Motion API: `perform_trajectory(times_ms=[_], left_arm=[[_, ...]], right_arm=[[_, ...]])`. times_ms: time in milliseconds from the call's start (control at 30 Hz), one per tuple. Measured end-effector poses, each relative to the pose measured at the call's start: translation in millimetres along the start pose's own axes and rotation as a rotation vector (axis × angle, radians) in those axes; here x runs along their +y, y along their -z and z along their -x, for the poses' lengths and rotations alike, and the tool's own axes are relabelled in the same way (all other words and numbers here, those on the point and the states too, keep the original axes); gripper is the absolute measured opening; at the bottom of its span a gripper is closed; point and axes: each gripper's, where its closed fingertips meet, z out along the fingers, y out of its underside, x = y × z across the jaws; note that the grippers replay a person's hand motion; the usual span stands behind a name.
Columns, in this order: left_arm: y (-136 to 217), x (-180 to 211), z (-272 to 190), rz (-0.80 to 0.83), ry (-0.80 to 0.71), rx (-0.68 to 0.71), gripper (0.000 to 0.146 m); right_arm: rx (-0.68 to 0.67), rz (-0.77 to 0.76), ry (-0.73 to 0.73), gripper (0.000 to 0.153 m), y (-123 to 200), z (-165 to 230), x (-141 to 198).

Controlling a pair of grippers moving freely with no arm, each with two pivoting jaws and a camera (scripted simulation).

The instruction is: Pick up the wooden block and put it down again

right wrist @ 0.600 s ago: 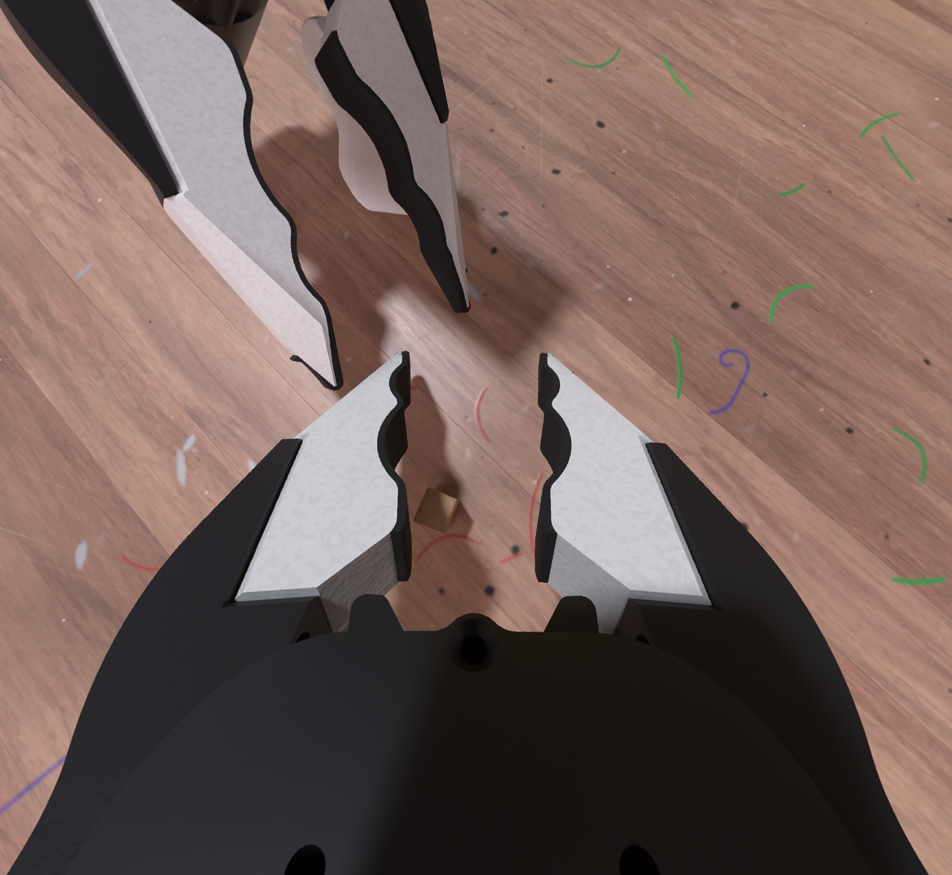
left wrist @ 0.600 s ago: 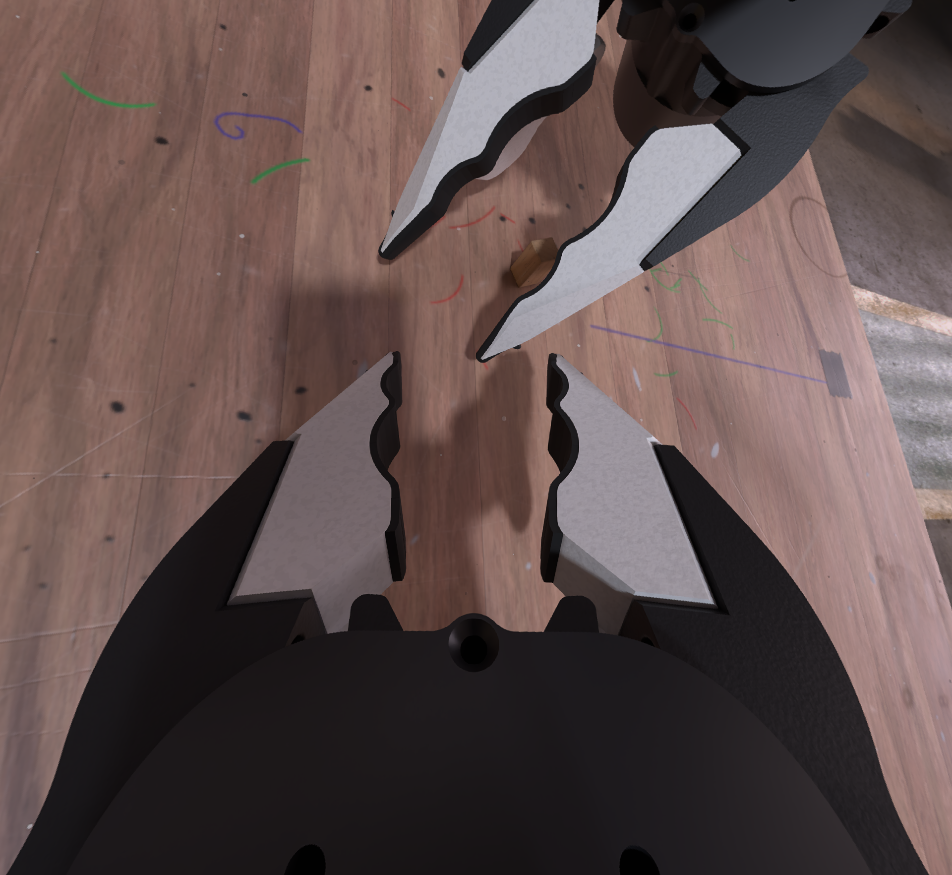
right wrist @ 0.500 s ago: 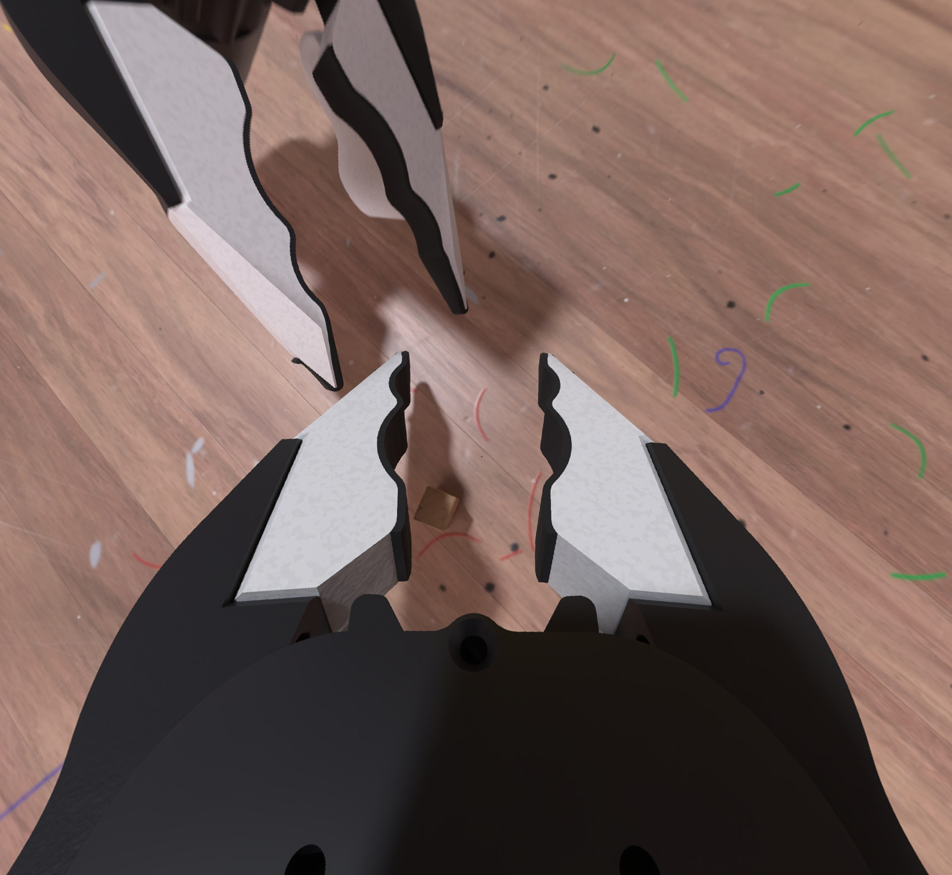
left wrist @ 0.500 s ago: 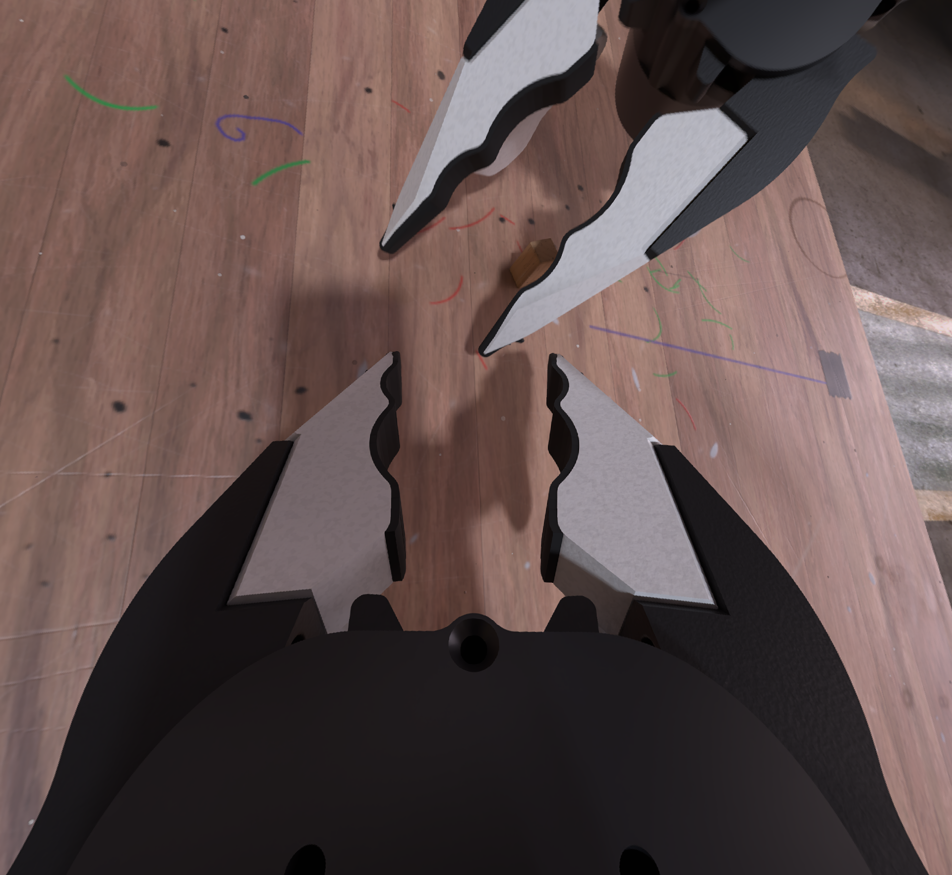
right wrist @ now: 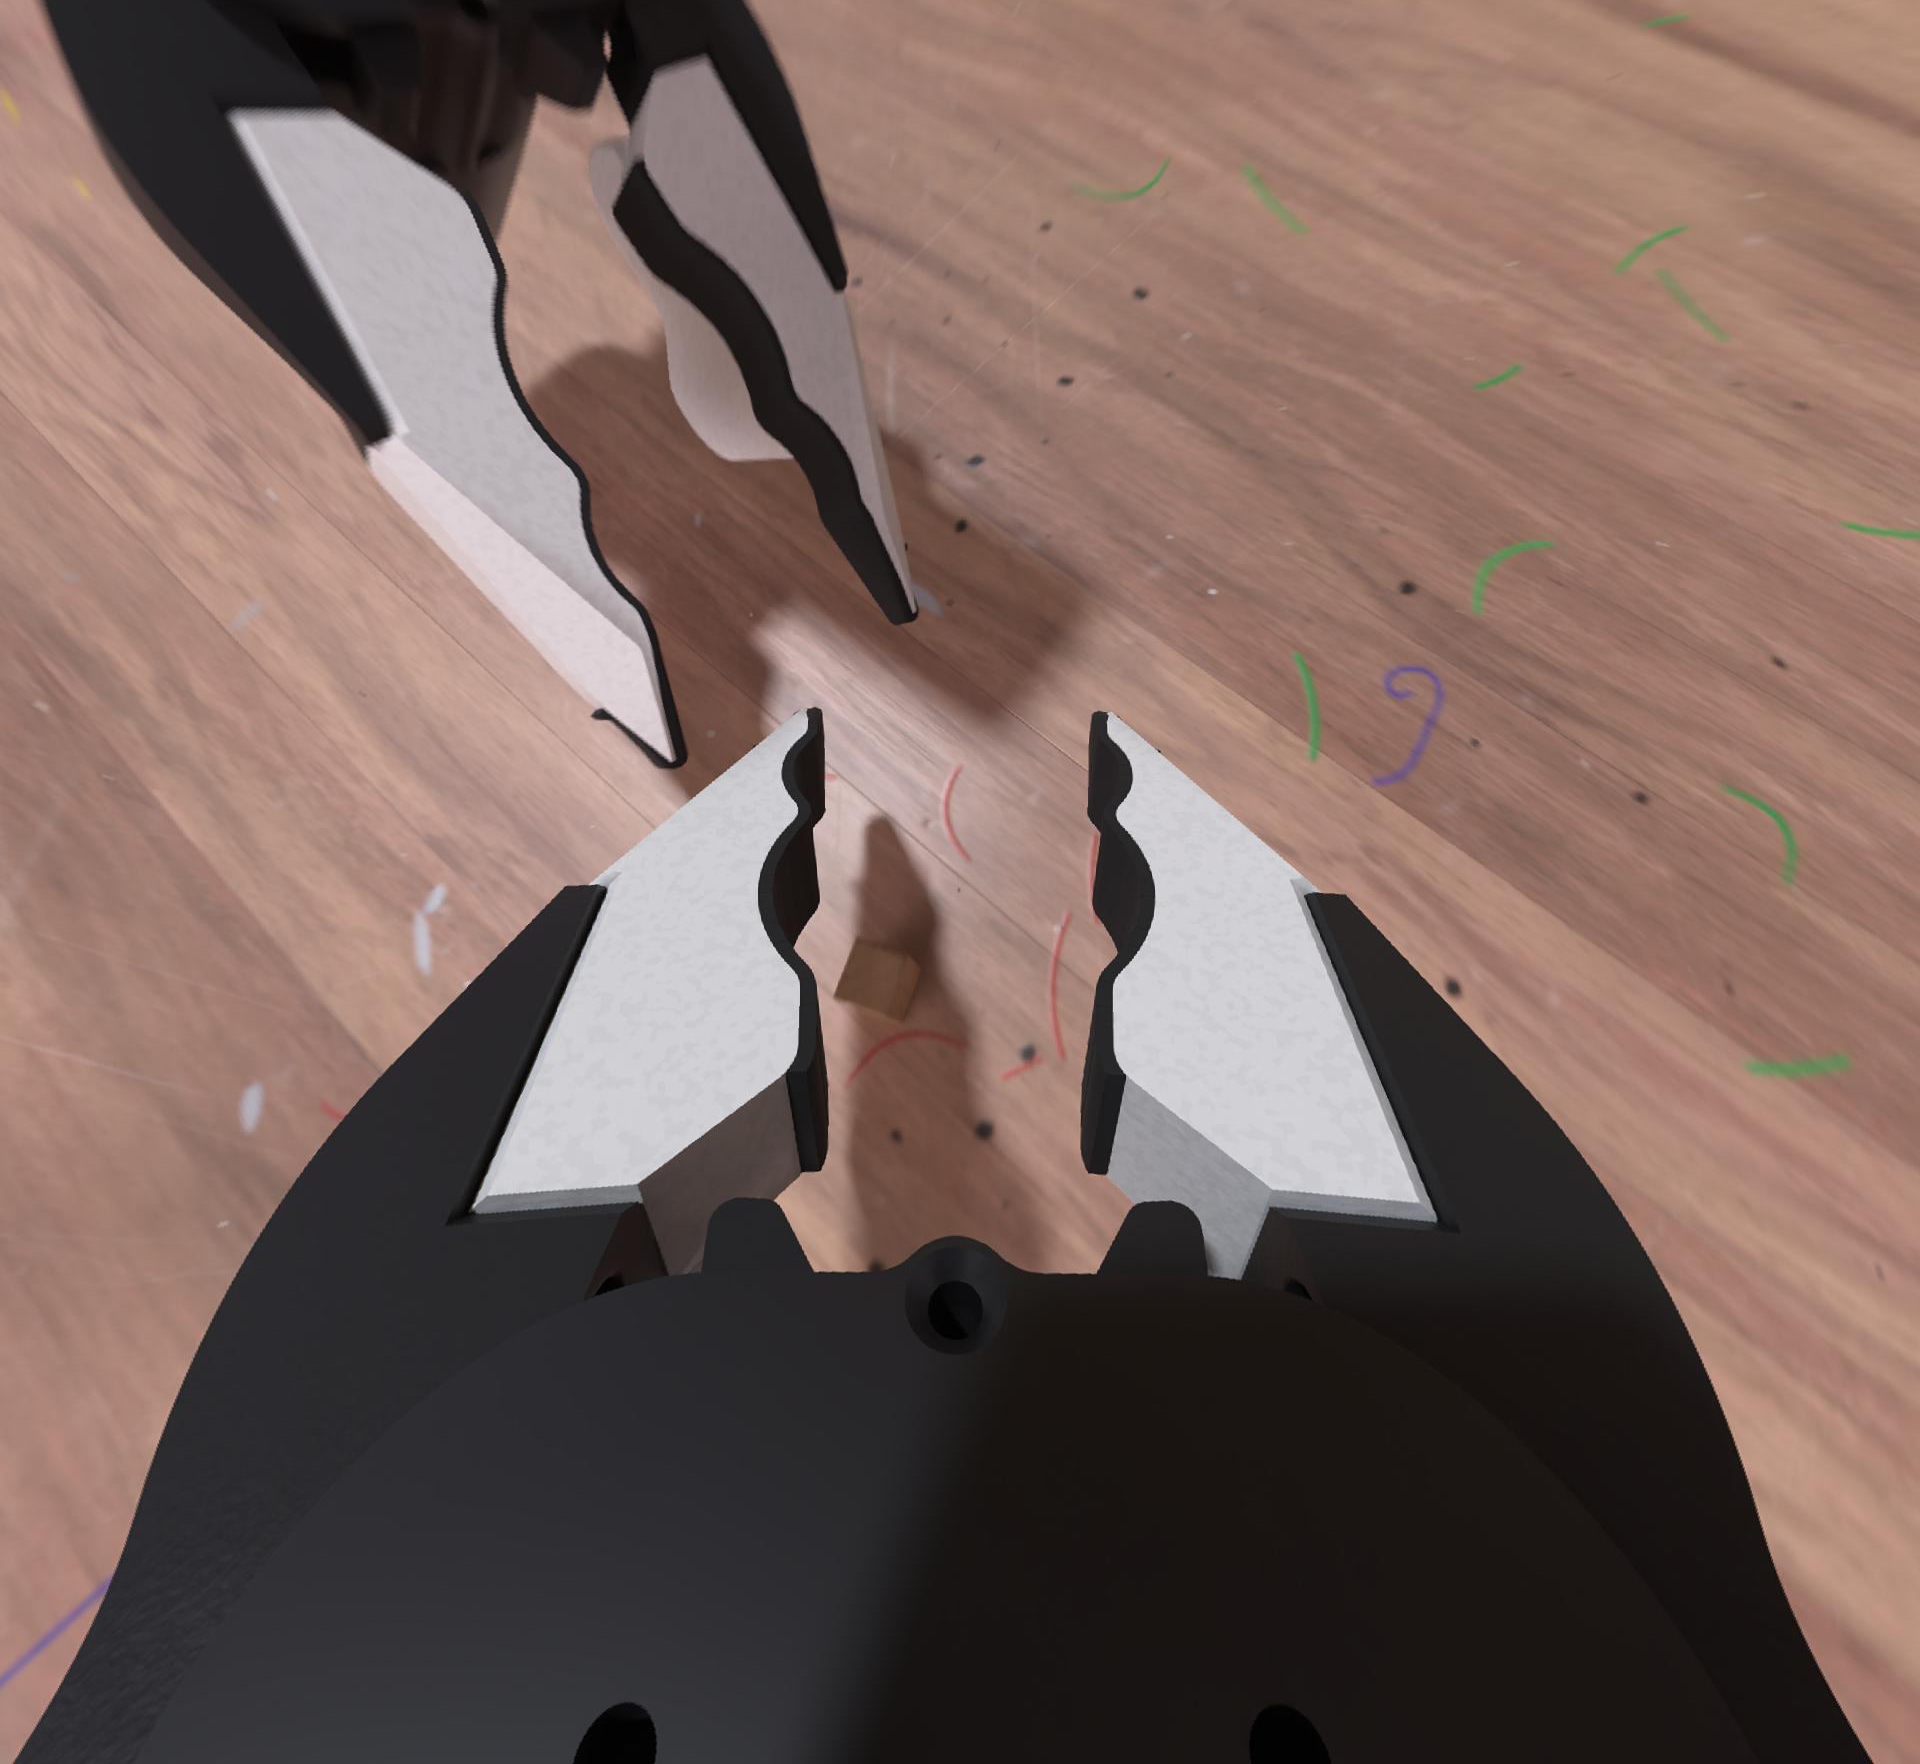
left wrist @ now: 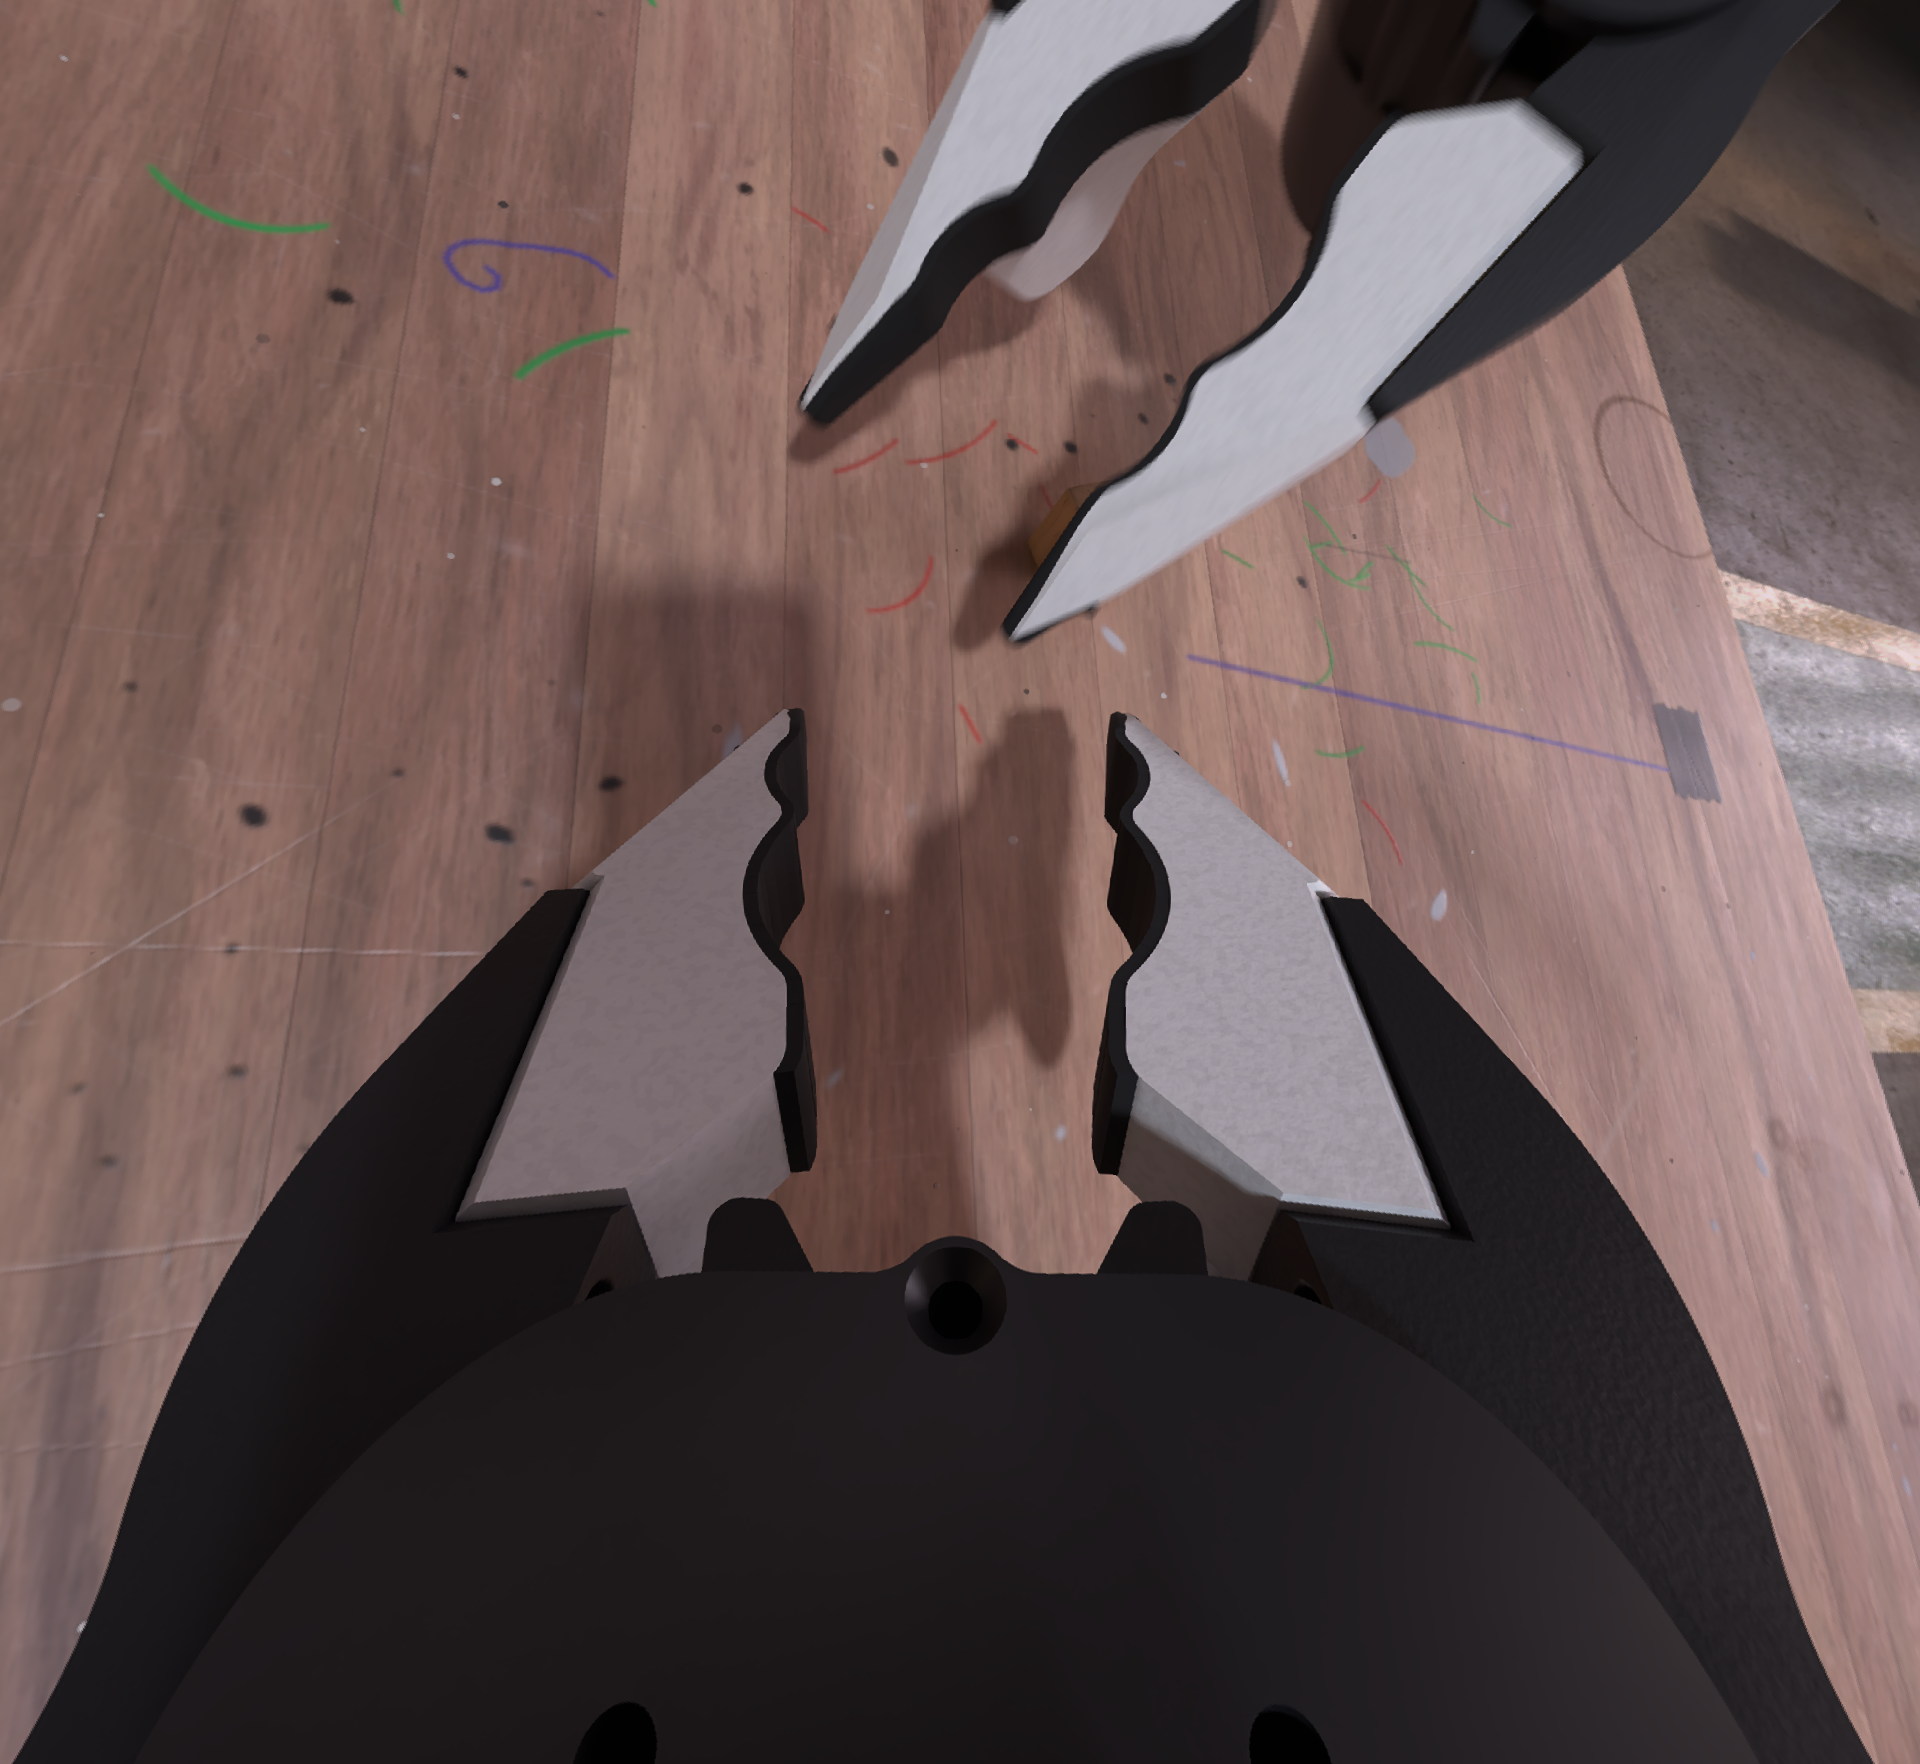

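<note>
A small wooden block (right wrist: 879, 979) lies on the wooden table (right wrist: 1455, 364). In the right wrist view it sits between my right gripper's open fingers, nearer the left finger, not touched. My right gripper (right wrist: 954, 727) is open and empty above it. In the left wrist view the block (left wrist: 1051, 519) is mostly hidden behind a finger of the right gripper (left wrist: 909, 519), which points down at the table. My left gripper (left wrist: 954, 722) is open and empty, short of the block. It also shows in the right wrist view (right wrist: 790, 691), ahead and to the left.
The table (left wrist: 312, 571) bears green, red and purple scribbles and dark specks. Its right edge (left wrist: 1704, 571) runs diagonally in the left wrist view, with grey floor and pale planks beyond. Open tabletop lies to the left.
The right gripper has shifted up and to the right in the left wrist view, covering more of the block. The left gripper has held still. The block has not moved.
</note>
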Motion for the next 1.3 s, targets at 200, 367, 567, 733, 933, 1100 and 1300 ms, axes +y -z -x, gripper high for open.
perform_trajectory(times_ms=[200, 367, 567, 733, 933, 1100, 1300], left_arm=[[2, 1, 1, -0.001, -0.002, -0.007, 0.058], [3, 2, 3, 0.003, -0.003, -0.018, 0.058], [6, 6, 2, 0.009, -0.012, -0.034, 0.058], [14, 6, 5, 0.001, -0.013, -0.061, 0.057], [17, 6, 9, -0.001, -0.016, -0.076, 0.057], [17, 8, 11, 0.005, -0.014, -0.086, 0.057], [20, 10, 17, 0.015, -0.013, -0.117, 0.057]], right_arm=[[0.076, 0.045, -0.102, 0.051, 34, -1, 40], [0.179, 0.011, -0.230, 0.049, 31, 12, 43], [0.244, 0.000, -0.219, 0.035, 18, 12, 42], [0.249, -0.010, -0.229, 0.024, 20, 14, 44], [0.237, -0.014, -0.206, 0.011, 18, 11, 41], [0.152, -0.034, -0.101, 0.011, 19, 3, 26], [0.030, -0.017, 0.008, 0.011, 9, -7, 22]])
